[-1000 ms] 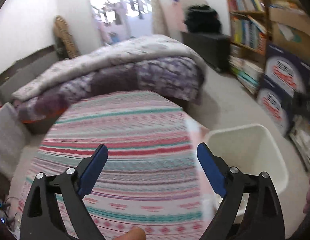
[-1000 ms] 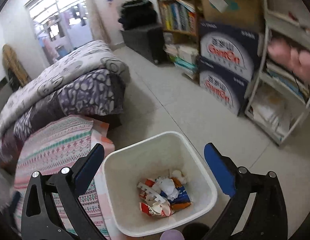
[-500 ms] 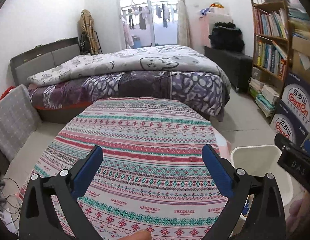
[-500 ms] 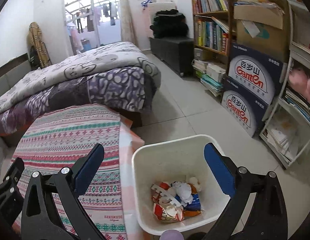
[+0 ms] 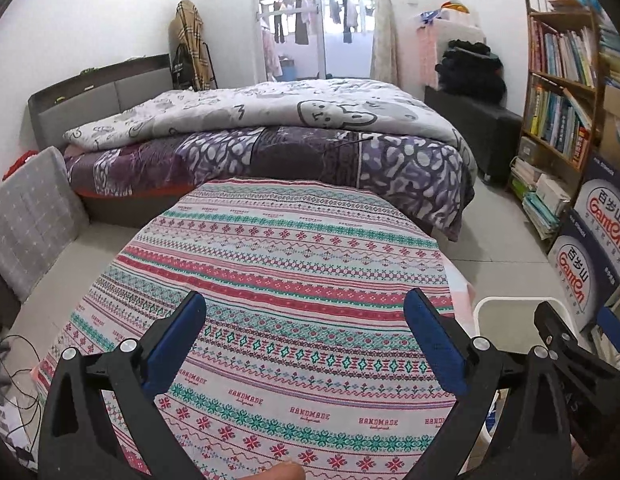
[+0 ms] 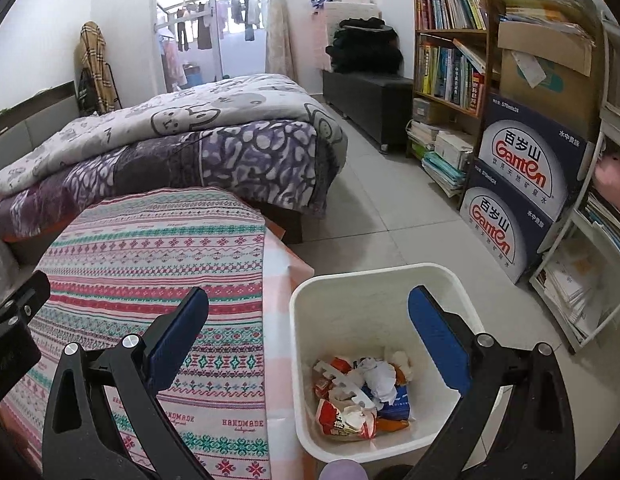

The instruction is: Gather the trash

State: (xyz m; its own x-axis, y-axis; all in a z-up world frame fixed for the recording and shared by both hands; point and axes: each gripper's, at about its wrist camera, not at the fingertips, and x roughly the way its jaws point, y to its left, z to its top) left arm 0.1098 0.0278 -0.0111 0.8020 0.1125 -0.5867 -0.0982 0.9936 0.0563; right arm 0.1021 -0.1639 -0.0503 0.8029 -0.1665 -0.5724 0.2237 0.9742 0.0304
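Observation:
A white trash bin point(image 6: 337, 288) stands on the floor right of the table; its rim also shows in the left wrist view point(image 5: 505, 302). Crumpled wrappers and paper trash point(image 6: 361, 392) lie in its bottom. My right gripper point(image 6: 308, 332) is open and empty, above the bin's near left edge. My left gripper point(image 5: 304, 340) is open and empty over the patterned tablecloth point(image 5: 286, 280). No loose trash shows on the cloth. The right gripper's body point(image 5: 569, 356) appears at the right edge of the left wrist view.
A bed with a purple and grey quilt point(image 5: 290, 136) stands beyond the table. Bookshelves point(image 6: 449, 60) and stacked water cartons point(image 6: 521, 184) line the right wall. A grey cushion point(image 5: 26, 220) and cables lie at the left. Tiled floor point(image 6: 381, 216) runs between bed and shelves.
Both grippers have swung left and pulled back, levelling out. The bin has shifted right in both views and more of the table shows. Both stay open and empty.

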